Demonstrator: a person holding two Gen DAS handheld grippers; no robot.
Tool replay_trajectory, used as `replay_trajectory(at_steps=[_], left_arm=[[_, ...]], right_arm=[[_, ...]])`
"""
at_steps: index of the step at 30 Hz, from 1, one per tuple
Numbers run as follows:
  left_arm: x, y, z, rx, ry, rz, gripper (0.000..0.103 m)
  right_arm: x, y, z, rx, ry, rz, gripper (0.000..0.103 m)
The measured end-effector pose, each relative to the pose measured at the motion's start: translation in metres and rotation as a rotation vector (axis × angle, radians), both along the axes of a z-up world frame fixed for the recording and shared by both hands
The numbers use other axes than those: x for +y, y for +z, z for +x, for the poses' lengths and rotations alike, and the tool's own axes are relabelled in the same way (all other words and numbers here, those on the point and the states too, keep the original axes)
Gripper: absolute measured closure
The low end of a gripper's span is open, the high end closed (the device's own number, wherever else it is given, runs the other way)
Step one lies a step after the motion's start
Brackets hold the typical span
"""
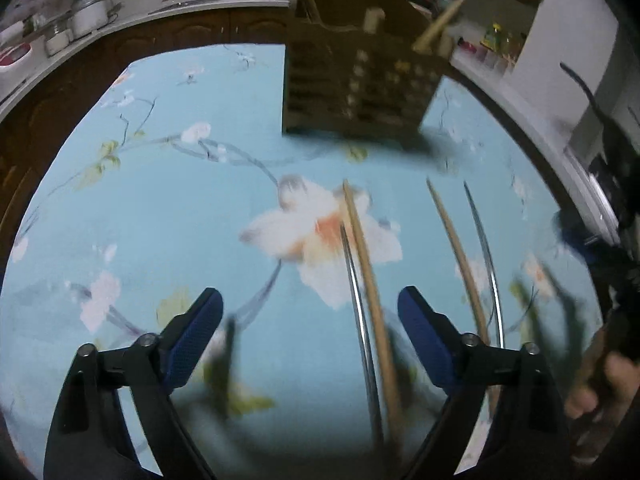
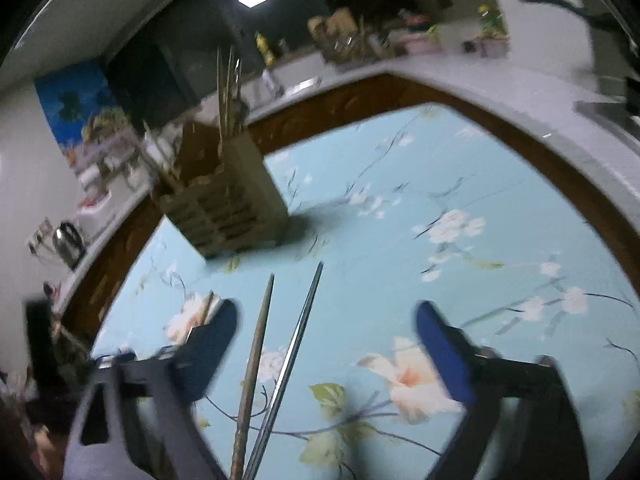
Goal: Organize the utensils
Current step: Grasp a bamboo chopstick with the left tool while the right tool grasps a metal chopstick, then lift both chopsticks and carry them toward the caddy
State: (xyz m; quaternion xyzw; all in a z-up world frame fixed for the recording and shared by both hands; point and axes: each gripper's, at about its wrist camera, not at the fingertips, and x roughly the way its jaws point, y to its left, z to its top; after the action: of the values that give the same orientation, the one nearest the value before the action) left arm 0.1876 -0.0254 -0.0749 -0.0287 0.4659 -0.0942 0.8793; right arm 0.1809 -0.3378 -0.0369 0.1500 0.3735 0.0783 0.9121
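The left claw (image 1: 310,312) hangs over the table with its blue-padded fingers (image 1: 202,320) spread wide apart and nothing between them touching the pads. Below it, on the light blue flowered tablecloth (image 1: 168,208), lie four chopsticks in two pairs: a wooden chopstick (image 1: 368,292) just beside a metal chopstick (image 1: 356,300), both running up between the fingers toward the big white and orange flower, and further right a second wooden chopstick (image 1: 456,252) next to a second metal chopstick (image 1: 486,248). Beyond their tips stands a wooden utensil holder (image 1: 356,84) with slotted sides, upright on the cloth, with a few sticks poking out of its top; one pale stick (image 1: 450,12) leans out to the right. The picture is blurred, so finer detail on the holder cannot be made out. The right claw (image 2: 326,340) is also spread wide apart and grips nothing. In its view a dark wooden chopstick (image 2: 256,360) and a shiny metal chopstick (image 2: 290,360) lie on the cloth between its fingers, closer to the left finger (image 2: 212,340), their tips pointing toward the holder (image 2: 228,204), which stands near the far left part of the table with thin sticks (image 2: 228,92) rising straight out of it. A white counter (image 2: 500,92) with dark wood fronts curves around the table.
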Motion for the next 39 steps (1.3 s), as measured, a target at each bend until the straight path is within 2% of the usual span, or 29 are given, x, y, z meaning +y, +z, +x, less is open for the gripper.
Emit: replay_trajectory(at_steps=[1, 4, 6, 11, 13, 17, 19, 20, 22, 23, 25, 28, 31, 34, 39], left_arm=[[-0.003, 0.001, 0.008, 0.0, -0.007, 0.003, 0.023], [-0.018, 0.001, 0.032, 0.009, -0.045, 0.018, 0.033], [-0.027, -0.002, 0.046, 0.025, -0.067, 0.039, 0.037], [-0.042, -0.017, 0.076, 0.094, -0.113, 0.058, 0.06], [-0.048, -0.018, 0.081, 0.081, -0.126, 0.079, 0.064], [-0.053, -0.018, 0.085, 0.079, -0.133, 0.086, 0.073], [-0.061, -0.019, 0.085, 0.062, -0.15, 0.149, 0.074], [-0.068, -0.019, 0.085, 0.047, -0.164, 0.189, 0.078], [-0.074, -0.019, 0.086, 0.045, -0.18, 0.197, 0.087], [-0.076, -0.018, 0.087, 0.048, -0.182, 0.191, 0.094], [-0.074, -0.017, 0.091, 0.055, -0.177, 0.161, 0.096], [-0.067, -0.015, 0.096, 0.076, -0.163, 0.104, 0.097], [-0.055, 0.002, 0.091, 0.055, -0.156, 0.027, 0.098], [-0.044, 0.027, 0.076, 0.007, -0.148, -0.041, 0.098], [-0.017, 0.071, 0.046, -0.076, -0.131, -0.141, 0.098]], right_arm=[[0.004, -0.005, 0.006, 0.023, 0.012, -0.006, 0.043], [0.018, -0.022, 0.031, 0.096, 0.044, -0.035, 0.057], [0.024, -0.028, 0.042, 0.118, 0.053, -0.058, 0.058], [0.038, -0.038, 0.061, 0.15, 0.068, -0.114, 0.061], [0.041, -0.042, 0.068, 0.169, 0.072, -0.125, 0.068], [0.05, -0.044, 0.077, 0.166, 0.077, -0.183, 0.072], [0.056, -0.044, 0.081, 0.169, 0.084, -0.209, 0.074], [0.062, -0.045, 0.082, 0.167, 0.087, -0.245, 0.075], [0.07, -0.046, 0.082, 0.154, 0.096, -0.298, 0.076], [0.073, -0.047, 0.081, 0.145, 0.098, -0.32, 0.078], [0.069, -0.047, 0.082, 0.147, 0.092, -0.298, 0.094], [0.059, -0.045, 0.084, 0.167, 0.084, -0.217, 0.098], [0.051, -0.041, 0.08, 0.175, 0.089, -0.124, 0.098], [0.048, -0.024, 0.066, 0.139, 0.099, -0.065, 0.098], [0.044, 0.024, 0.032, 0.032, 0.117, -0.013, 0.098]])
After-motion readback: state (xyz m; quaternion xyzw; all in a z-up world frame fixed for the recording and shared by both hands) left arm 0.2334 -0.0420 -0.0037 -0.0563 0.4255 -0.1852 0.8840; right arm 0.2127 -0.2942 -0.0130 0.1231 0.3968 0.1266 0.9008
